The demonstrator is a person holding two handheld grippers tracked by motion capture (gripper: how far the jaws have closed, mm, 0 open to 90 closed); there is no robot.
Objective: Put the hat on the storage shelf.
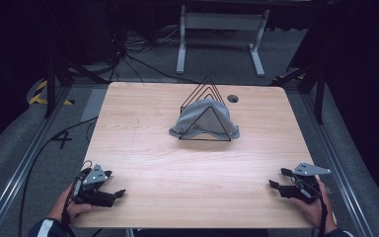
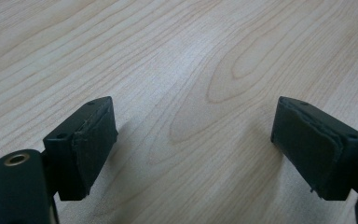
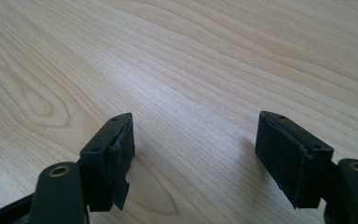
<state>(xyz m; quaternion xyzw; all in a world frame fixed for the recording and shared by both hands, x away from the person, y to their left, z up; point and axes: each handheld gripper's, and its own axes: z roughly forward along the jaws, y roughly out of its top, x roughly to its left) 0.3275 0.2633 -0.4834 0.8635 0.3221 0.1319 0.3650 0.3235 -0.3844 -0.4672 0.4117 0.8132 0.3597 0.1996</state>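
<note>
I am holding my left gripper (image 1: 114, 183) and right gripper (image 1: 277, 178) gaping and empty on the light wooden desk (image 1: 192, 158), well apart from the grey cloth (image 1: 202, 114) draped on its black wire rack (image 1: 206, 109).

Rear wire triangles of the rack (image 1: 206, 111) behind grey cloth (image 1: 203, 118); forearms cropped below

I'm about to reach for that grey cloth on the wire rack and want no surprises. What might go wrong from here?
The grey cloth is draped through the black wire rack, so pulling it may snag the wires and drag or tip the light rack. The rack stands at the far side of the table, while the left gripper and right gripper sit open at the near edge: a long reach, in which a jaw may catch a wire rather than cloth.
</note>
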